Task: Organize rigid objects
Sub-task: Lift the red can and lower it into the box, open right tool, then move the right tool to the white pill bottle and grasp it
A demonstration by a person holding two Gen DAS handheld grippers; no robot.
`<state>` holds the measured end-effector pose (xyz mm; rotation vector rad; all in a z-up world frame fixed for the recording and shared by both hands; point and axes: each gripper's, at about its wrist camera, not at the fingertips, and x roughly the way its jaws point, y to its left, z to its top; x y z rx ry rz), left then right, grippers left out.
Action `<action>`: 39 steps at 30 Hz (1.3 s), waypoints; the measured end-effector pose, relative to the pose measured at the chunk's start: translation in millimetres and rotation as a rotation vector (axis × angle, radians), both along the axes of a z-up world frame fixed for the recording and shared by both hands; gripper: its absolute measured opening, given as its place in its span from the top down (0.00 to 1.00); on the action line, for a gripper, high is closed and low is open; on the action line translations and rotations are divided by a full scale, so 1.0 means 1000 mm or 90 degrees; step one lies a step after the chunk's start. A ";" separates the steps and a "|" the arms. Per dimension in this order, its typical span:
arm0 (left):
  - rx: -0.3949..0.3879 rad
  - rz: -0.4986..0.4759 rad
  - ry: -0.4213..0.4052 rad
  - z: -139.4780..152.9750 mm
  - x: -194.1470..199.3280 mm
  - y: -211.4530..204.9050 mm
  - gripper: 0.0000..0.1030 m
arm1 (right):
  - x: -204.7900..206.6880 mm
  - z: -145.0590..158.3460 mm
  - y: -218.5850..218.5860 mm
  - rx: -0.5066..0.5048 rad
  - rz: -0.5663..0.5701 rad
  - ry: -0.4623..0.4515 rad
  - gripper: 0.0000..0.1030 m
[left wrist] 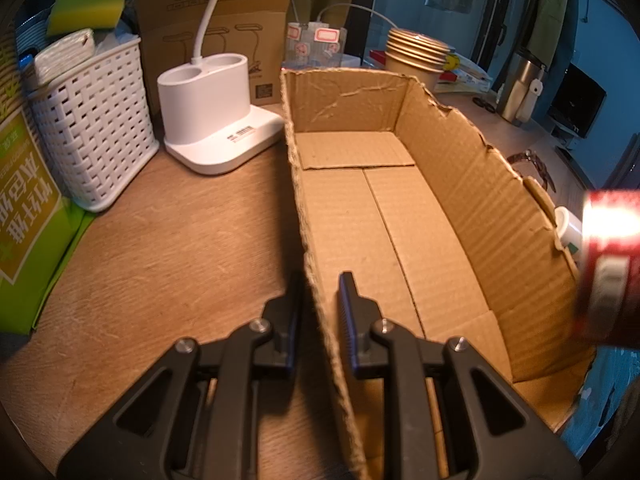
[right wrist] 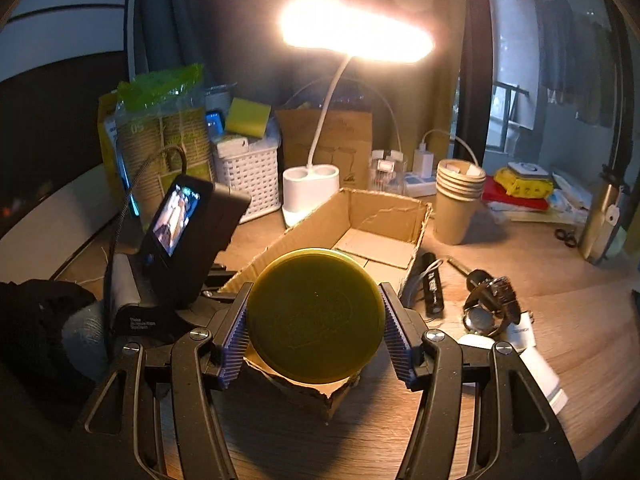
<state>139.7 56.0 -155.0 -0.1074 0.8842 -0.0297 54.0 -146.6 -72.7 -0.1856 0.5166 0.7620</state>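
Note:
An open cardboard box point(left wrist: 460, 200) lies on the wooden desk; it also shows in the right wrist view point(right wrist: 384, 216). My left gripper point(left wrist: 320, 284) is shut on the box's left wall, one finger inside and one outside. My right gripper point(right wrist: 314, 320) is shut on a round can with a yellow-green lid point(right wrist: 314, 316) and holds it above the box's near end. In the left wrist view the can point(left wrist: 610, 260) shows as a red blurred cylinder at the right edge, above the box's right wall.
A white lamp base point(left wrist: 216, 116) and a white woven basket point(left wrist: 92, 128) stand left of the box. Stacked paper cups point(right wrist: 458, 196) stand behind it. A black flashlight point(right wrist: 432, 284), a wristwatch point(right wrist: 492, 304) and papers point(right wrist: 540, 368) lie to its right. The left gripper's camera unit point(right wrist: 180, 240) is at the left.

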 end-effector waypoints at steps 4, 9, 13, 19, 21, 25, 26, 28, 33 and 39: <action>0.000 0.000 0.000 0.000 0.000 0.000 0.81 | 0.003 -0.009 0.006 -0.009 0.006 0.014 0.40; 0.000 0.000 0.000 0.000 0.000 0.000 0.81 | 0.003 -0.016 0.013 -0.024 0.010 0.019 0.39; 0.000 0.000 0.000 0.000 0.000 0.000 0.81 | 0.006 -0.022 0.015 -0.037 0.009 0.032 0.39; 0.000 0.000 0.000 0.000 0.000 0.001 0.81 | 0.008 -0.029 0.019 -0.050 0.012 0.046 0.40; 0.000 0.000 0.000 0.000 0.000 0.000 0.81 | 0.009 -0.029 0.019 -0.050 0.010 0.048 0.39; -0.001 -0.001 0.000 0.000 0.000 -0.001 0.81 | 0.010 -0.029 0.017 -0.048 0.008 0.050 0.39; 0.000 0.000 0.000 0.000 0.000 0.000 0.81 | 0.010 -0.029 0.017 -0.047 0.008 0.050 0.39; -0.001 -0.001 0.000 0.000 0.000 -0.001 0.81 | 0.009 -0.029 0.017 -0.046 0.009 0.048 0.39; -0.001 -0.001 0.000 0.000 0.000 0.000 0.81 | 0.008 -0.025 0.013 -0.037 0.006 0.039 0.39; -0.001 -0.001 0.000 0.000 0.000 0.000 0.81 | 0.008 -0.019 0.002 -0.021 -0.009 0.024 0.39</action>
